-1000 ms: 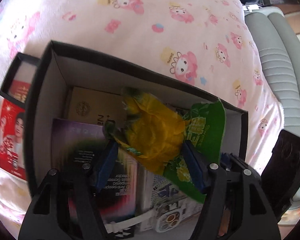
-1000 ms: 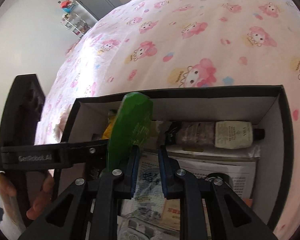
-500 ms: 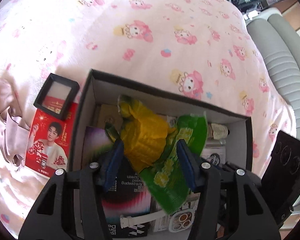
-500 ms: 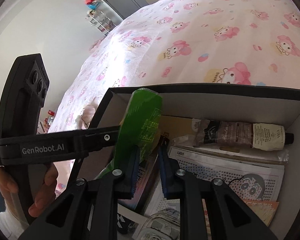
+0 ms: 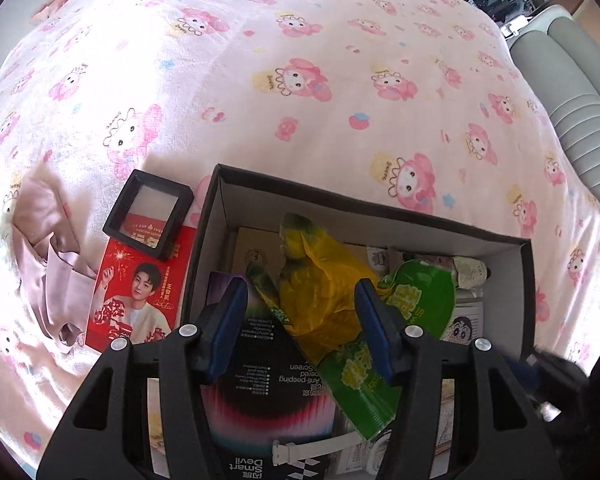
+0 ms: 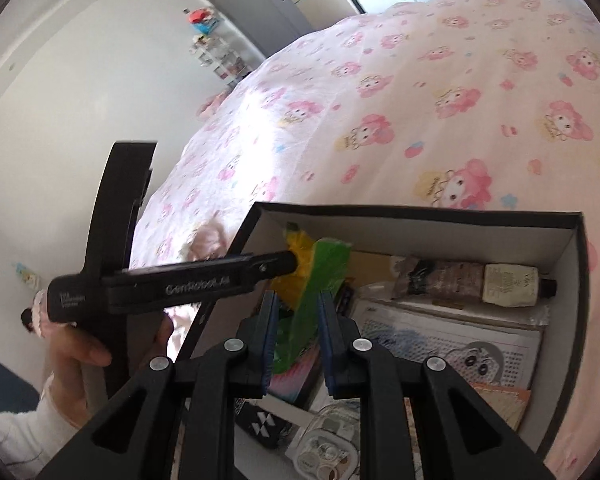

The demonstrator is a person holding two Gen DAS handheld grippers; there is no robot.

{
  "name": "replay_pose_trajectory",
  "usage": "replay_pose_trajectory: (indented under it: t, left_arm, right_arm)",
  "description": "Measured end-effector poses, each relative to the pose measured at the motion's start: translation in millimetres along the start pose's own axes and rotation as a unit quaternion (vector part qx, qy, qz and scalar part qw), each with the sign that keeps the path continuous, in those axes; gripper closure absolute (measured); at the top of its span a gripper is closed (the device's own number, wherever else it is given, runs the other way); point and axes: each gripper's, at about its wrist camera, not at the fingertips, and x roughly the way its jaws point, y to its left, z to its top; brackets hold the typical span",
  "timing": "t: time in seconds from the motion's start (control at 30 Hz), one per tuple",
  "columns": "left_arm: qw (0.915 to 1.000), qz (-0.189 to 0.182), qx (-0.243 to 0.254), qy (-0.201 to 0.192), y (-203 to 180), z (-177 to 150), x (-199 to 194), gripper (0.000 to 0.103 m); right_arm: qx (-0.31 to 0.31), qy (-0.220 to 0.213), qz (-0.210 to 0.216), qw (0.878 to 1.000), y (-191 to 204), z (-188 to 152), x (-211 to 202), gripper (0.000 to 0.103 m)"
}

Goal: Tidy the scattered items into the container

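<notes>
An open black box [image 5: 364, 200] [image 6: 420, 210] sits on a pink cartoon-print bedspread and holds several items. My left gripper [image 5: 300, 286] points steeply down over the box's left half, shut on a crumpled yellow bag [image 5: 324, 280] that fills the gap between its blue pads. In the right wrist view one left finger [image 6: 260, 268] reaches the yellow bag [image 6: 298, 246]. My right gripper [image 6: 297, 295] is shut on a green snack packet [image 6: 324, 264], which stands upright between its pads. The green packet [image 5: 416, 304] lies against the yellow bag, under the left gripper's right finger.
On the bedspread left of the box are a small black framed case [image 5: 148, 210], a red card [image 5: 136, 296] and crumpled pink cloth [image 5: 48, 264]. Inside the box lie a tube [image 6: 480, 280], a dark screen-protector pack [image 5: 260, 360] and a cartoon booklet [image 6: 460, 344]. Grey padded furniture [image 5: 580, 92] borders the bed.
Both grippers have risen away from the box floor, carrying the yellow bag and green packet along. The left jaws narrowed slightly. The framed case and red card came fully into view.
</notes>
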Motion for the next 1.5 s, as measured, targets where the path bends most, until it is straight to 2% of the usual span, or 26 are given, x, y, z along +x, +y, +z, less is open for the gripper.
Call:
replay_pose_trajectory:
  t: [0.1,0.13,0.2,0.27,0.37,0.47,0.57,0.63,0.73,0.77,0.87,0.93,1.0,1.07,1.1,1.17,1.23,1.27,1.33,1.5]
  left_arm:
    - [0.9999,-0.006,0.003,-0.008,-2,-1,-4,0.046]
    - [0.9999,0.005,0.011,-0.011,-4,-1,-5,0.045]
    - [0.997,0.062,0.041,-0.024,-12,-1,-2,0.045]
    - [0.9953,0.076,0.053,-0.026,-15,0,0,0.044]
    - [0.9986,0.035,0.034,-0.02,-9,2,-3,0.044]
    - [0.9991,0.011,0.029,-0.028,-7,3,-8,0.044]
    - [0.9991,-0.018,0.03,-0.022,-9,2,-8,0.044]
    - [0.9983,-0.05,0.028,-0.01,-10,2,-7,0.044]
    - [0.9928,-0.114,0.022,0.03,-13,2,4,0.044]
    - [0.9912,-0.125,0.014,0.044,-14,1,8,0.044]
    - [0.9901,-0.124,0.014,0.064,-19,1,18,0.044]
    - [0.9892,-0.132,0.017,0.06,-23,-1,15,0.044]
    - [0.9879,-0.147,0.015,0.046,-23,-2,7,0.044]
    - [0.9901,-0.139,0.012,0.019,-20,0,-3,0.044]
    - [0.9929,-0.118,0.006,-0.002,-16,1,-10,0.044]
    - [0.9975,-0.06,-0.005,-0.036,-7,3,-18,0.044]
    - [0.9988,-0.004,-0.005,-0.049,-1,5,-21,0.045]
    - [0.9988,0.004,-0.008,-0.048,2,5,-21,0.046]
    - [0.9992,-0.007,-0.018,-0.036,7,4,-18,0.046]
    - [0.9995,-0.009,-0.022,-0.021,10,5,-11,0.046]
  right_arm:
    - [-0.033,0.021,0.018,0.999,14,-5,12,0.087]
    - [-0.04,0.026,0.015,0.999,18,-6,16,0.087]
    - [-0.035,0.036,-0.017,0.999,14,-8,28,0.087]
    - [-0.004,0.038,-0.047,0.998,-1,-9,32,0.087]
    - [0.038,0.033,-0.102,0.994,-32,-8,31,0.087]
    - [0.06,0.019,-0.107,0.992,-45,-7,20,0.087]
    - [0.053,0.011,-0.084,0.995,-38,-6,16,0.087]
    - [0.036,0.007,-0.049,0.998,-28,-5,15,0.087]
    - [0.012,0.011,0.0,1.0,-14,-5,20,0.087]
    - [0.005,0.013,0.004,1.0,-10,-6,23,0.087]
    - [0.0,0.02,-0.017,1.0,-8,-8,31,0.087]
    - [0.017,0.029,-0.037,0.999,-16,-10,38,0.087]
    - [0.035,0.038,-0.077,0.996,-26,-11,41,0.087]
    - [0.039,0.032,-0.107,0.993,-30,-11,37,0.087]
    - [0.039,0.021,-0.103,0.994,-30,-10,32,0.087]
    - [0.031,-0.001,-0.074,0.997,-23,-7,21,0.087]
    - [0.005,-0.013,-0.039,0.999,-11,-4,14,0.086]
    - [-0.011,-0.006,-0.025,1.0,-3,-5,16,0.085]
    - [-0.029,0.006,-0.018,0.999,6,-6,24,0.085]
    - [-0.025,0.013,-0.065,0.997,6,6,42,0.085]
